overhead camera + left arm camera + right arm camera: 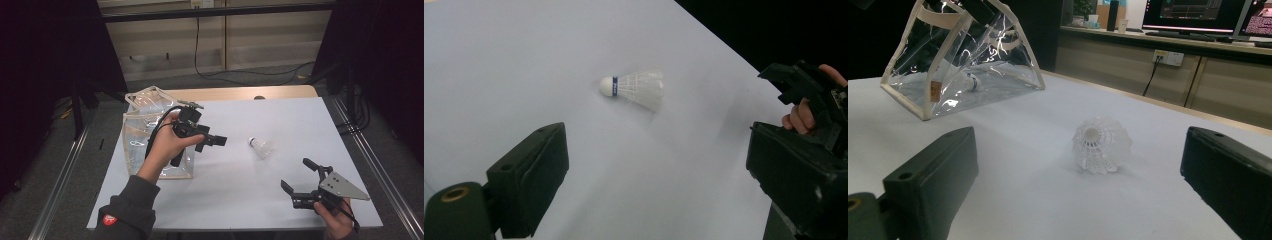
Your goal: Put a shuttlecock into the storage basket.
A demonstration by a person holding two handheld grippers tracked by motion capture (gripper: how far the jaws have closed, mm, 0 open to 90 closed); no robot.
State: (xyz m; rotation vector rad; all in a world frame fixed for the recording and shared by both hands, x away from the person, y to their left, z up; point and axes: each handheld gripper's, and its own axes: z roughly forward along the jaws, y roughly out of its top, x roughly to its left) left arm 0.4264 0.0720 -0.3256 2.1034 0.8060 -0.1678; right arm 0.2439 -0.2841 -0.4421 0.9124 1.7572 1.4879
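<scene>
Right gripper point(298, 176), held near the table's point(280, 125) front right corner, points its widely parted, empty jaws at a white shuttlecock point(261, 147) lying on its side right of the surface's middle, cork toward the left edge. Left gripper point(212, 141), jaws also wide and holding nothing, hovers beside a clear plastic bag point(145, 135) standing at the left edge, with what looks like another shuttlecock point(969, 83) inside. Judged from here, the light, round-skirted shuttlecock could roll or skid away if one jaw nudges it first, and a hard squeeze across the feathered skirt could crush it.
</scene>
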